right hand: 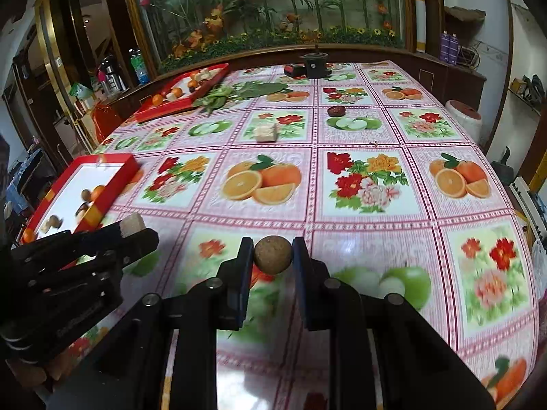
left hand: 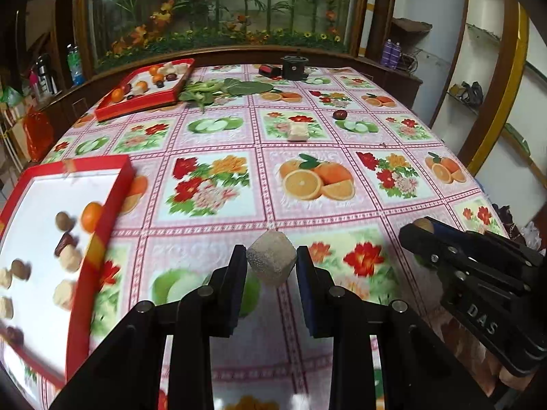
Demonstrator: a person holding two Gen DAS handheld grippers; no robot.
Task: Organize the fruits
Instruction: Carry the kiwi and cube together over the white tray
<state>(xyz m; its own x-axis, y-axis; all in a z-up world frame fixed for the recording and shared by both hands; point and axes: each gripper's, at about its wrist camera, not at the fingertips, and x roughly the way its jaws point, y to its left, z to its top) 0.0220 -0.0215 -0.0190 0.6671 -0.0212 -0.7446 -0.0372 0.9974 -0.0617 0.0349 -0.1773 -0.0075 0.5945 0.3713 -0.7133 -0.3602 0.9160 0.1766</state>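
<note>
My left gripper (left hand: 271, 261) is shut on a pale beige cube (left hand: 271, 259), held above the tablecloth. My right gripper (right hand: 272, 254) is shut on a brown round fruit (right hand: 272, 254). Each gripper shows in the other's view: the right gripper (left hand: 422, 230) at the right, the left gripper (right hand: 135, 227) at the left, with the cube (right hand: 132, 224) in it. A near red tray (left hand: 102, 239) at the left holds several small fruits and pale cubes. A far red tray (left hand: 136, 106) also holds several. A loose pale cube (left hand: 298, 132) and a dark red fruit (left hand: 340, 114) lie on the table.
Green leafy vegetables (left hand: 218, 89) lie beside the far tray. A black round device (left hand: 294, 66) and a red-black item (left hand: 268, 70) stand at the table's far edge. The flowered tablecloth (left hand: 239, 143) covers the table. A white and red container (right hand: 463, 118) stands off the right edge.
</note>
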